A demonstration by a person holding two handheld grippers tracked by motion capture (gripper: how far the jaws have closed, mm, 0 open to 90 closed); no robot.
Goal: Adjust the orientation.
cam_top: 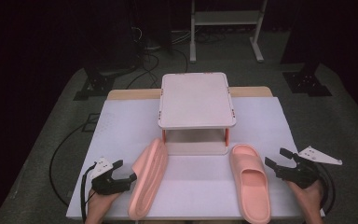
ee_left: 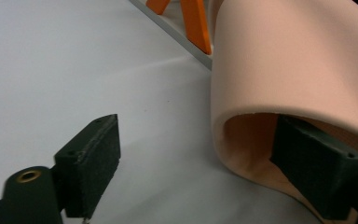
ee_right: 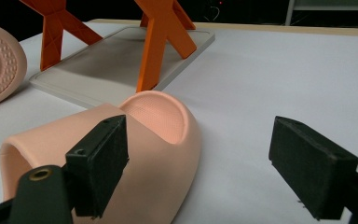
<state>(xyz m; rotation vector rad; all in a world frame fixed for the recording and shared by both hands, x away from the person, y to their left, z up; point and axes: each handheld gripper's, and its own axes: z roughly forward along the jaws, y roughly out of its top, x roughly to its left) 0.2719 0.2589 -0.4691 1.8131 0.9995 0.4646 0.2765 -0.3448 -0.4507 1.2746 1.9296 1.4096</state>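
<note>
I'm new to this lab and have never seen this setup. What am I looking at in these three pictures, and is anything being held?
A person sits at a white table with a handheld two-jaw tool in each hand: the left gripper and the right gripper. One camera looks down from above; the other two ride on the grippers and look along their black jaws. On the table are a white two-tier rack with orange legs and two pink slide sandals. The left sandal lies tipped on its side; the right sandal lies sole down. The left gripper has one jaw tucked under that sandal's strap but hasn't clamped. The right gripper is open, holding nothing.
</note>
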